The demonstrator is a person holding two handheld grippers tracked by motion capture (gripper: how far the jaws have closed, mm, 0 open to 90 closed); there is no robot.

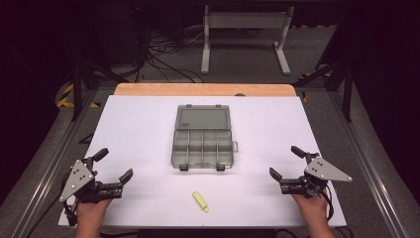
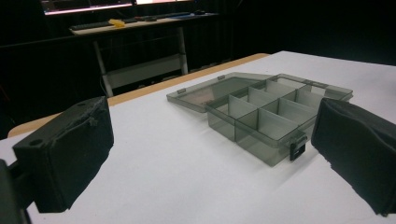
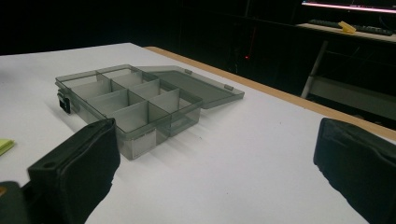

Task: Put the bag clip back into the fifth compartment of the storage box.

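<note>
Both of my grippers rested low on the white table (image 1: 138,129), each with its jaws spread wide and nothing between them. The left gripper (image 1: 115,171) sat at my near left corner, the right gripper (image 1: 287,168) at my near right. Ahead of both and between them lay the grey box (image 1: 203,148), its lid (image 1: 202,117) swung fully back and lying flat on the far side, its compartments empty as far as I could see. In the left gripper view the box (image 2: 275,119) stood ahead and to the right of my jaws; in the right gripper view the box (image 3: 126,100) stood ahead and to the left. The small yellow piece (image 1: 200,202) lay on the table between my two grippers, nearer to me than the box and apart from it.

Hazards as I judged them: the piece was flat and lay low on the sheet, so a closing jaw could have skidded it away or pinched the sheet rather than the piece. The box looked light and unanchored; a nudge on its near wall or its latches (image 1: 183,167) could have slid it. Releasing above a divider could have left the piece straddling two compartments.
</note>
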